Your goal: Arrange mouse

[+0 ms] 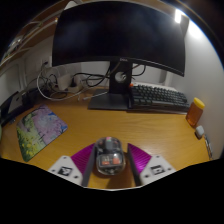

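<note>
A small mouse (109, 157) with a clear shell and dark insides sits between my two fingers, its nose pointing ahead toward the monitor. My gripper (110, 150) is shut on it: the magenta pads (86, 160) press on its left and right sides. It is just over the wooden desk (90, 122), near the desk's front edge. I cannot tell whether it rests on the desk or is lifted. A colourful mouse mat (40, 130) lies on the desk to the left, ahead of the fingers.
A large dark monitor (112, 35) stands on a black foot (108, 100) at the back. A keyboard (158, 97) lies right of the foot. An orange object (196, 110) and a small white item (200, 131) sit at the right. Cables (55, 82) trail at the back left.
</note>
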{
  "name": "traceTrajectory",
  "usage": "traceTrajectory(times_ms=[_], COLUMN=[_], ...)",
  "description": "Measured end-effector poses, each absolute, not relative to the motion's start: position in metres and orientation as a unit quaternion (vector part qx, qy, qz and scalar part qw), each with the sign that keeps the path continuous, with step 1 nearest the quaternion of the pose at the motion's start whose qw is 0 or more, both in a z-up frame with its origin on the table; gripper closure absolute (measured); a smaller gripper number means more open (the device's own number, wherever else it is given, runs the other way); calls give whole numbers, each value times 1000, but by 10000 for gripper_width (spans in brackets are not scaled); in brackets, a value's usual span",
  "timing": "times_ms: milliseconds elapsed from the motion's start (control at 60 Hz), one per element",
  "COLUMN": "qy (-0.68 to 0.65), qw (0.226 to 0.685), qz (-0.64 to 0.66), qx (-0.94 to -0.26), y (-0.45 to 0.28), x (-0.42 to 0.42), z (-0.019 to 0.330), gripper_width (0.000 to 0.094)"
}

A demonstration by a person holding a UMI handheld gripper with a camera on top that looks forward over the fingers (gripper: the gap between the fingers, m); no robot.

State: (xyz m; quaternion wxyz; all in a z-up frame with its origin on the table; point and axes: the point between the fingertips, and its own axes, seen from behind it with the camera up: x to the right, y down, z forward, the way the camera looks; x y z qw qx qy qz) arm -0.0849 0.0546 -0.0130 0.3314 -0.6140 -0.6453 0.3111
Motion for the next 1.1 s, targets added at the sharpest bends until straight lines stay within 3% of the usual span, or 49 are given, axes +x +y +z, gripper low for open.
traceTrajectory(times_ms=[33,300,383,517,633,750,867,1100], qy=[-645,-646,-635,-613,-604,-610,-628,-675], qw=[330,336,336,335,321,302,282,266], qz=[311,283,279,300,336,371,385,350], qx=[-615,-624,-637,-650,-648,-631,-614,-593], y=[53,55,55,38,-8,-79,-154,-239], x=[-85,-86,-87,-96,-109,-119,-124,-131], z=[-13,-13,-2,51,100,125,111,19], gripper_width=[438,593,603,604,604,605,604,575])
